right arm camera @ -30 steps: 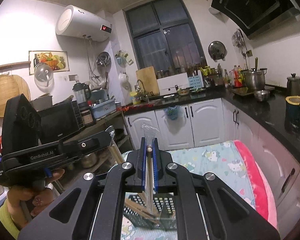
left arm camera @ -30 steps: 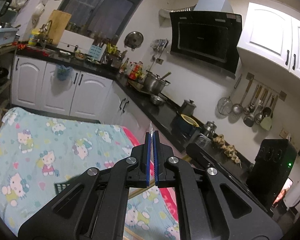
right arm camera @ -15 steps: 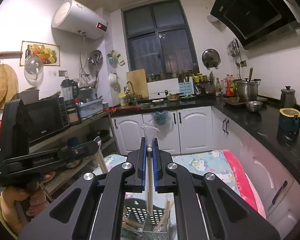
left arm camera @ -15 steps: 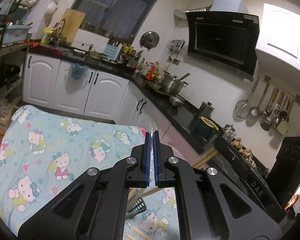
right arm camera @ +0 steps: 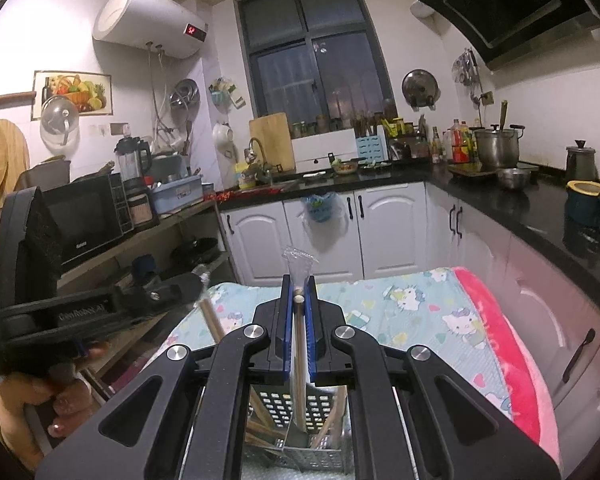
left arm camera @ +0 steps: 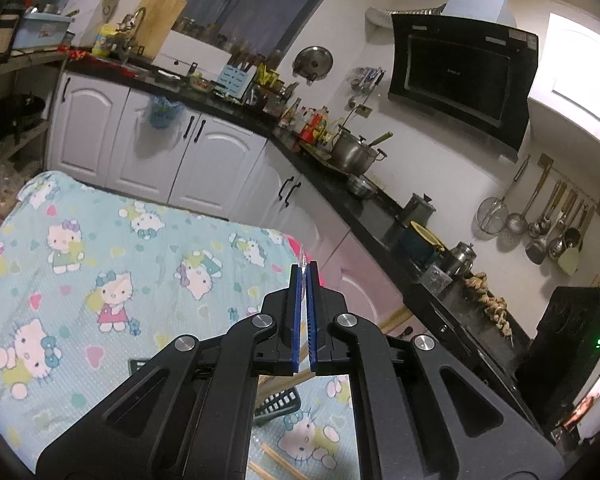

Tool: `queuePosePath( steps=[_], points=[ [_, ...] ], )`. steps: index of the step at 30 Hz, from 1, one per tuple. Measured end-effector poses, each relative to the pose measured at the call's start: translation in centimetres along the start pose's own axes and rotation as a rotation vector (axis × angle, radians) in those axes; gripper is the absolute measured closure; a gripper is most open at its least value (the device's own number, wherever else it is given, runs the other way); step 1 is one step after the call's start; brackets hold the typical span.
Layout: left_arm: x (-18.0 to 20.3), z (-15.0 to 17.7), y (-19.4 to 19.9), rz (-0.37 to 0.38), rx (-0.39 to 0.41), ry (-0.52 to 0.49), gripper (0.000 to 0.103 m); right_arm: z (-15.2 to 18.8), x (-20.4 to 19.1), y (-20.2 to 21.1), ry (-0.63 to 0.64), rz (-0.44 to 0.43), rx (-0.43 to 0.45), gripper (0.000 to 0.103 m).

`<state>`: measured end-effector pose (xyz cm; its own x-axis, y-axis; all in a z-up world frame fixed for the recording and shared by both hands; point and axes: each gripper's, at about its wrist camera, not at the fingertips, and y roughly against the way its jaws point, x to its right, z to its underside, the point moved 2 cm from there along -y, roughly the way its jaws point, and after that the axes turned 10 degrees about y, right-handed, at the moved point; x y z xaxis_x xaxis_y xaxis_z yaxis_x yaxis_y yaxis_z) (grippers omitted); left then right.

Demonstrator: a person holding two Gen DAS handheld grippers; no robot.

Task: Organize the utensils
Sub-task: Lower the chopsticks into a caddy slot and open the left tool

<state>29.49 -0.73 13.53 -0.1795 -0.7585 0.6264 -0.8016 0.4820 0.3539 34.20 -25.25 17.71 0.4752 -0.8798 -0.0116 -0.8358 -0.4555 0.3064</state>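
Note:
My right gripper (right arm camera: 299, 288) is shut on a pair of wooden chopsticks in a clear plastic sleeve (right arm camera: 299, 332), held upright above a grey perforated utensil basket (right arm camera: 300, 428) with several chopsticks in it. My left gripper (left arm camera: 304, 276) is shut on a thin clear plastic wrapper (left arm camera: 303, 258); in the right wrist view it (right arm camera: 204, 276) holds a wooden chopstick (right arm camera: 214, 318) slanting down toward the basket. The basket's dark rim (left arm camera: 278, 402) shows below the left fingers, with loose chopsticks (left arm camera: 276, 458) on the cloth.
A Hello Kitty cloth (left arm camera: 100, 264) covers the table, with a pink edge (right arm camera: 512, 360) on the right. White cabinets (right arm camera: 388, 232) and a black counter (right arm camera: 540, 208) with pots run behind. A shelf with a microwave (right arm camera: 84, 220) stands at the left.
The right gripper has lowered its wrapped chopsticks closer over the basket. The left gripper has tilted and drifted down and nearer the basket. Both stay shut.

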Motion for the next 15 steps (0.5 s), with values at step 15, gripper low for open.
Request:
queuePosePath(
  steps=[15],
  points=[
    [-2.0,1.6,-0.3,-0.083,-0.03,-0.026,0.102,2.8,-1.0,-2.4,0.013,-0.015,-0.09,0.097]
  ],
)
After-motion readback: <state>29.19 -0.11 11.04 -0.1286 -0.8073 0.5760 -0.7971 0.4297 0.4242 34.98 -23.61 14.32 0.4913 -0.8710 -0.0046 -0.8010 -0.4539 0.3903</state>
